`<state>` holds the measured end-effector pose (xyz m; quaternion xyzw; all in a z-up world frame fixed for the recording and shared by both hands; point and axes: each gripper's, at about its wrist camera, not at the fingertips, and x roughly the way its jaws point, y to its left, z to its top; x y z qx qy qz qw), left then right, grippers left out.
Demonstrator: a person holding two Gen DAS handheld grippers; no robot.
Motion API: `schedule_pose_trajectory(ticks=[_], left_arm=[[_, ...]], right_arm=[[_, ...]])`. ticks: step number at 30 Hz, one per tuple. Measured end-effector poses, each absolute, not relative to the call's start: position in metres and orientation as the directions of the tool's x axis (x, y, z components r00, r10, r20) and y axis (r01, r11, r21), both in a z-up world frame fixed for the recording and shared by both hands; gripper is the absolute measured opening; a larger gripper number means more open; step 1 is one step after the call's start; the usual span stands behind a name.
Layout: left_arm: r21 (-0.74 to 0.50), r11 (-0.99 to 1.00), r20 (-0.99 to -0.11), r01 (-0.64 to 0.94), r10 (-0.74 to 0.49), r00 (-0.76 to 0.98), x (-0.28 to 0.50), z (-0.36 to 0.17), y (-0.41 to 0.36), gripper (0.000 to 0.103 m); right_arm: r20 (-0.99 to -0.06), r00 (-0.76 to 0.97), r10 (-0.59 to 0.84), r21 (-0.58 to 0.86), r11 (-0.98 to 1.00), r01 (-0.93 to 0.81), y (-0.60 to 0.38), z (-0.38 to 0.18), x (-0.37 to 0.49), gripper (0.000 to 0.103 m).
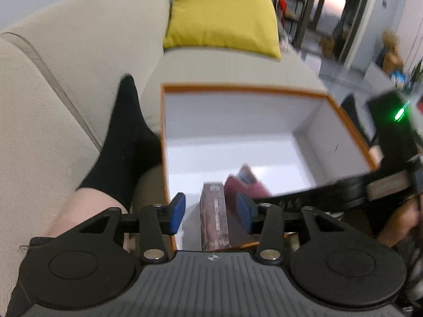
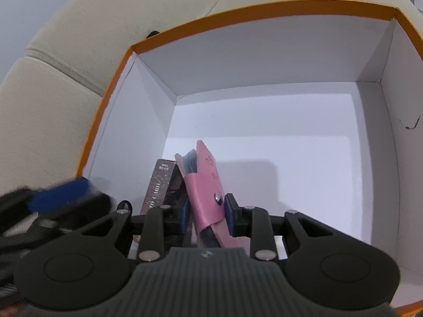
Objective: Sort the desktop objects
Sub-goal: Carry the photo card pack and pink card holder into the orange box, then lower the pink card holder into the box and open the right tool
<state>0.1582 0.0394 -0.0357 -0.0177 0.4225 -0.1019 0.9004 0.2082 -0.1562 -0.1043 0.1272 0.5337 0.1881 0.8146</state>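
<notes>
Pink card holder (image 2: 208, 192) clamped between right gripper (image 2: 206, 216) jaws.

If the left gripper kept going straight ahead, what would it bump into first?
Probably the dark card box standing in the orange-rimmed box, right between the open left gripper fingers. Depth is unclear.

One box (image 2: 169, 34), two card packs (image 2: 208, 182)

One readable word, on a card box

Just ahead and left of the right gripper (image 2: 206, 215), the dark card box (image 2: 158, 185) bears "CARD" in pale letters along its side; smaller print at its top end is too blurred to read.
</notes>
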Motion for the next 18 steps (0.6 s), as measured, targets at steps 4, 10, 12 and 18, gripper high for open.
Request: schedule_pose_trajectory(ticks=[4,10,12,18], left_arm=[[-0.159,0.978,-0.712,0.137,-0.210,0.670,0.150,-0.024,0.059,0.051],[-0.241,0.967,-0.728,0.081,-0.236,0.644,0.150,-0.037,0.087,0.049],[-0.271,0.960,-0.733,0.076,-0.257,0.630,0.151,-0.044,0.093,0.042],[-0.297,0.951,-0.739,0.091,-0.289,0.608,0.152,-0.055,0.095,0.032]], right_arm=[[-0.841,0.336,0.424,0.372,0.904,-0.209,-0.149,-0.102,0.210,0.029],[-0.876,0.276,0.396,0.346,0.914,-0.212,-0.150,-0.105,0.214,0.028],[-0.874,0.270,0.404,0.365,0.913,-0.183,-0.153,-0.106,0.215,0.027],[-0.866,0.257,0.429,0.409,0.903,-0.129,-0.147,-0.110,0.218,0.025]])
